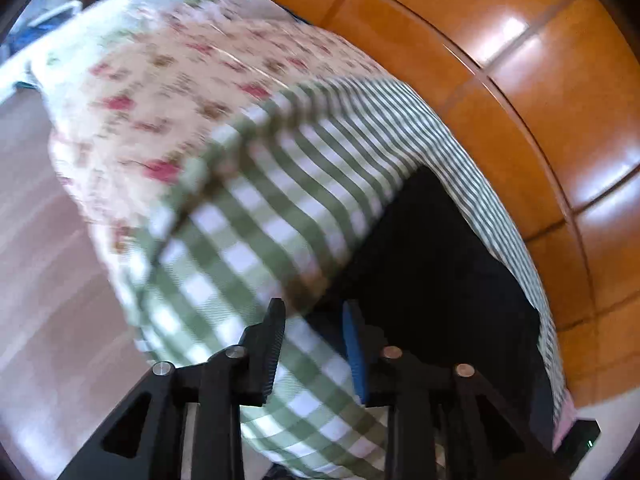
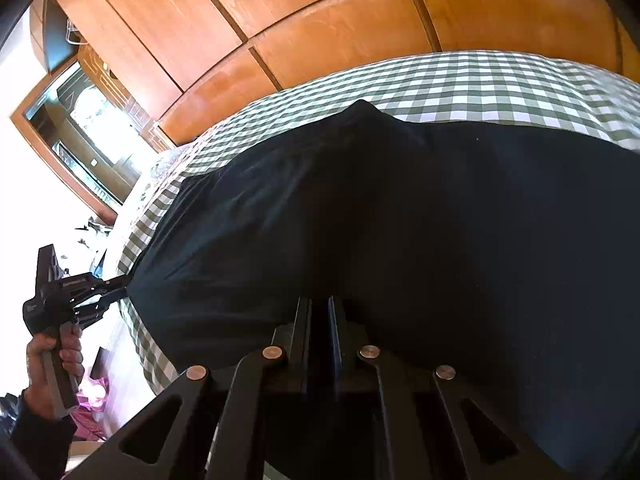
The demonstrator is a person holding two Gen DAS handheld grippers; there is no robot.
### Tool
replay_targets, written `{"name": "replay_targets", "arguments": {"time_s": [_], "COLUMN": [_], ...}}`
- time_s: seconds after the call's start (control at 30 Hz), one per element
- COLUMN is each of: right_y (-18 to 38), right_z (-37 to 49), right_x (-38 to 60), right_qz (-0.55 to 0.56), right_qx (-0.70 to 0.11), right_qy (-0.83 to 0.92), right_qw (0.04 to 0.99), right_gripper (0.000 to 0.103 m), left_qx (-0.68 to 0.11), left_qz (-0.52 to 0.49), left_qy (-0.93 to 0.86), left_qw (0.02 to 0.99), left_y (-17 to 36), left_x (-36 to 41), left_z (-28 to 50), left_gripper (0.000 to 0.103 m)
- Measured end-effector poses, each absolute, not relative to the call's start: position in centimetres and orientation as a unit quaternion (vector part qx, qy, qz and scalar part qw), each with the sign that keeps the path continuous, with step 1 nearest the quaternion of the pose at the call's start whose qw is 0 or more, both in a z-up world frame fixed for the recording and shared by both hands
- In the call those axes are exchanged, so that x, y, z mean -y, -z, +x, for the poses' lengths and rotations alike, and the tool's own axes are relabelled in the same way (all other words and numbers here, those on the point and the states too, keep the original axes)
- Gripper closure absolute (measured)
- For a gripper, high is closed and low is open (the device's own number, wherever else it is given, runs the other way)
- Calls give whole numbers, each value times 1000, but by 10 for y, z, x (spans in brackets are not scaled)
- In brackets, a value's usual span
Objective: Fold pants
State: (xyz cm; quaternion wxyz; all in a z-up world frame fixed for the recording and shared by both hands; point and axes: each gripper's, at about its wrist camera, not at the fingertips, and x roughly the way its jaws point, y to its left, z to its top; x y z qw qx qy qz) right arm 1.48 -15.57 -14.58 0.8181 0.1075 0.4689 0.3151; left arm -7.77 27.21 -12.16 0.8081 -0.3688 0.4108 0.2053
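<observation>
Right gripper (image 2: 320,312) sits low over the big dark pants (image 2: 380,216), its jaws drawn almost together with a pinch of the black cloth apparently caught between them, though where pad meets fabric is too dark to be sure. Those pants lie spread across the bed (image 2: 480,80), on its green-and-white checked cover, with the orange wooden wardrobe (image 2: 320,20) just behind. I'd judge the cloth is held at two places so the garment can be lifted and laid over itself without bunching. Off at the pants' far end, the left gripper (image 2: 122,282) reaches to the very edge of the fabric; in its own view its jaws stand partly apart over the checked cover, the pants beside its blue-padded finger (image 1: 354,344), and nothing visibly clamped. Whether it has any hold I cannot tell from that blurred view. A hand (image 2: 54,356) in a dark sleeve grasps its handle from below, wrist cocked so the tool points in toward the bed. Both grippers tilt downward at the mattress.
</observation>
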Motion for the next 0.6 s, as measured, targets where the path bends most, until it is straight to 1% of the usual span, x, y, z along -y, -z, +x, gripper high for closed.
{"name": "replay_targets", "arguments": {"time_s": [0.07,0.17,0.33,0.4,0.47,0.5,0.53,0.57,0.6], "right_y": [143,134,111,106,101,101,102,104,106], "right_z": [18,20,2,-7,-22,-27,-33,-38,-42], "right_x": [155,160,162,162,160,160,159,159,160], "right_qz": [103,117,89,75,47,35,23,13,10], "right_qx": [-478,-494,-478,-477,-473,-473,-474,-476,-477], "right_qy": [-316,-309,-321,-329,-342,-346,-346,-343,-341], "right_qw": [813,804,813,811,810,810,809,810,810], "right_gripper": [94,94,94,94,90,80,61,53,49], "left_qx": [-389,-380,-406,-428,-449,-460,-464,-469,-474], "left_qz": [-345,-317,-231,-231,-263,-289,-303,-315,-324], "left_qy": [-214,-177,-59,-4,42,65,70,71,73], "left_qw": [827,850,882,874,853,837,829,822,816], "left_y": [106,90,77,83,91,99,104,110,115], "left_x": [-266,-244,-179,-154,-142,-137,-136,-135,-134], "left_z": [-84,-81,-53,-45,-42,-42,-42,-42,-43], "left_gripper": [74,74,74,74,74,74,74,74,74]}}
